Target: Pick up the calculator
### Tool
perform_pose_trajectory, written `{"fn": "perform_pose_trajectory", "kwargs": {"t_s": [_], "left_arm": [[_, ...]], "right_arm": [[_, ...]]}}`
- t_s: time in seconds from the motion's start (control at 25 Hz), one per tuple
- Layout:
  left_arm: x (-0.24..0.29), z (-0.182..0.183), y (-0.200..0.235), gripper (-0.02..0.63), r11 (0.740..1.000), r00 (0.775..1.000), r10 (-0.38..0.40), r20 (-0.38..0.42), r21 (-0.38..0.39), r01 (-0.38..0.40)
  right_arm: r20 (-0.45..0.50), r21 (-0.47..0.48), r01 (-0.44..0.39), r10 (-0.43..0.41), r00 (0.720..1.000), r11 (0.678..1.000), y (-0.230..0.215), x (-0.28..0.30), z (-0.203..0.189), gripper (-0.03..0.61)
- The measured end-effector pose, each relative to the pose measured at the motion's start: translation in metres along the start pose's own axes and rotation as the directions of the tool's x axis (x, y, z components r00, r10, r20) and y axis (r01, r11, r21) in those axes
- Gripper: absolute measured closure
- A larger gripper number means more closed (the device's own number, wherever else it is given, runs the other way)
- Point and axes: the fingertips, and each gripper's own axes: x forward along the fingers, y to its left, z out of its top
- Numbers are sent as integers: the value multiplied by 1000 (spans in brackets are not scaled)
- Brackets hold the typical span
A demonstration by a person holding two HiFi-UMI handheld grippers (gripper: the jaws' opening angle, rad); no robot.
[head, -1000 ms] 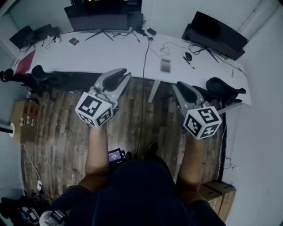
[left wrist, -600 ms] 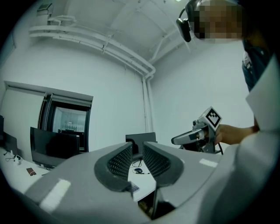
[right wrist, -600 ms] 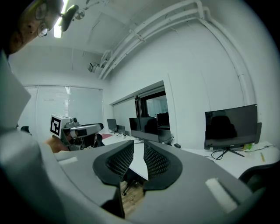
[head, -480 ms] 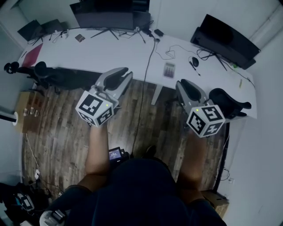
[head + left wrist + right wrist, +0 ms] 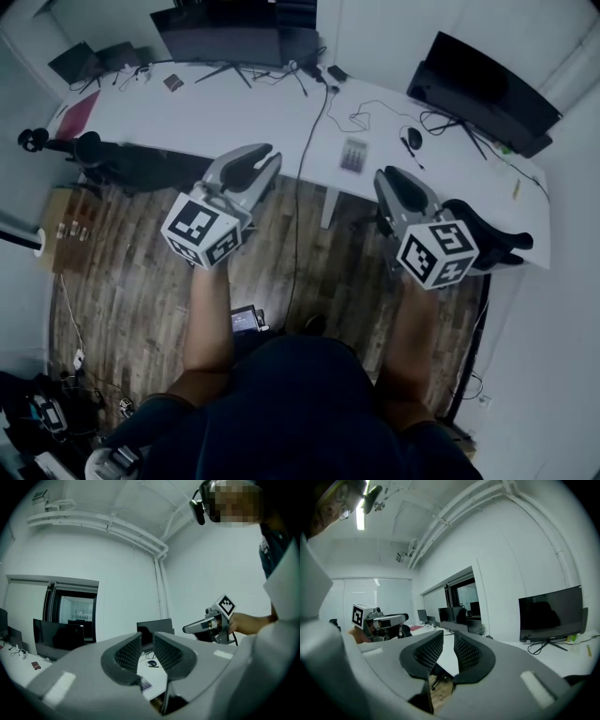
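The calculator point(image 5: 353, 155) is a small grey slab lying flat on the white desk point(image 5: 216, 112), near its front edge. Both of my grippers are held out over the wooden floor, short of the desk. My left gripper point(image 5: 262, 154) is left of the calculator, shut and empty. My right gripper point(image 5: 390, 175) is just right of and nearer than the calculator, its jaws also shut on nothing. In the left gripper view the calculator point(image 5: 144, 684) peeks out below the left gripper point(image 5: 147, 645). The right gripper view shows the right gripper point(image 5: 449, 646) against the desk, with no calculator visible.
Two dark monitors point(image 5: 225, 37) point(image 5: 487, 80) stand at the desk's back. A mouse point(image 5: 413, 139) and cables point(image 5: 309, 117) lie near the calculator. Office chairs point(image 5: 122, 161) point(image 5: 497, 232) are tucked under the desk at left and right. A cardboard box point(image 5: 64, 230) sits on the floor.
Both grippers have moved forward toward the desk, and the desk with the calculator now sits closer in the head view. Both stay shut.
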Motion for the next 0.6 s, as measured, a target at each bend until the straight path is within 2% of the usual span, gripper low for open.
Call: {"fn": "perform_pose_trajectory", "kwargs": {"t_s": [0.32, 0.6], "left_arm": [[45, 2, -26, 543, 999, 999, -47, -18, 17, 47], [84, -8, -36, 543, 992, 992, -126, -28, 1, 126]], "right_arm": [[13, 27, 31, -32, 999, 999, -44, -20, -1, 505], [-3, 56, 98, -98, 995, 994, -71, -32, -12, 505]]}}
